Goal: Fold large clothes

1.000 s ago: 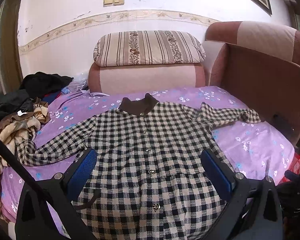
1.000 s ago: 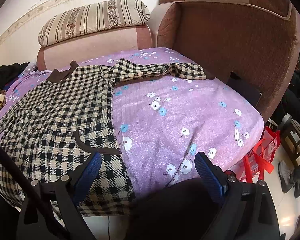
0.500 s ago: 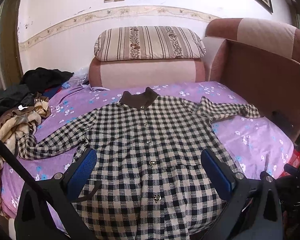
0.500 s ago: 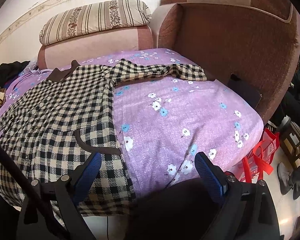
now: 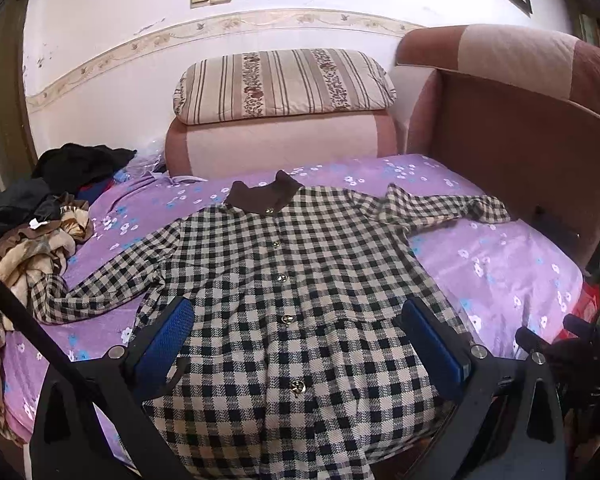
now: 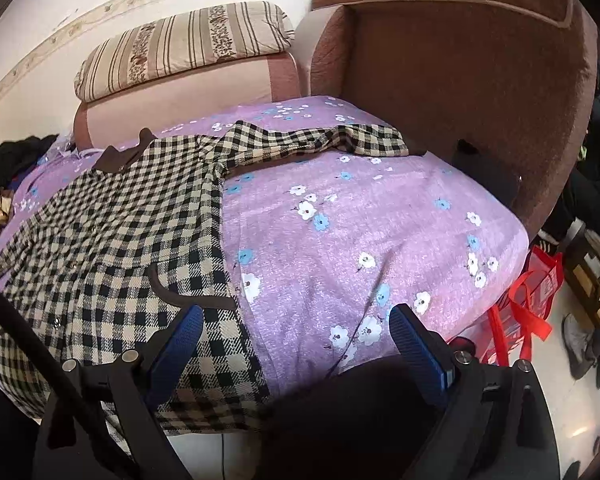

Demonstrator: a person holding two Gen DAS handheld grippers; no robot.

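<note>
A checked shirt [image 5: 292, 280] lies spread flat, buttons up, on a purple flowered bedsheet [image 5: 500, 264], filling the centre and lower half of the left wrist view. Its brown collar [image 5: 266, 196] points toward the top of the frame, and one sleeve [image 5: 444, 208] stretches to the right toward a brown sofa arm [image 5: 520, 140]. The other sleeve [image 5: 100, 284] runs to the lower left, ending beside a heap of clothes [image 5: 32, 240] at the left edge.

The left gripper [image 5: 300, 340] hovers over the lower part of the shirt with its jaws wide apart and nothing between them; the button row runs up the gap between its blue pads [image 5: 164, 332].

In the right wrist view the shirt [image 6: 100, 240] occupies the left half of the frame. The right gripper [image 6: 296, 344] has its jaws spread as well, holding nothing. Its left pad [image 6: 180, 340] is over the shirt's side edge near the hem, and the other is above the bare bedsheet [image 6: 380, 220].

A striped pillow [image 5: 284, 80] sits at the upper centre. A red bag [image 6: 524, 300] hangs at the right edge.
</note>
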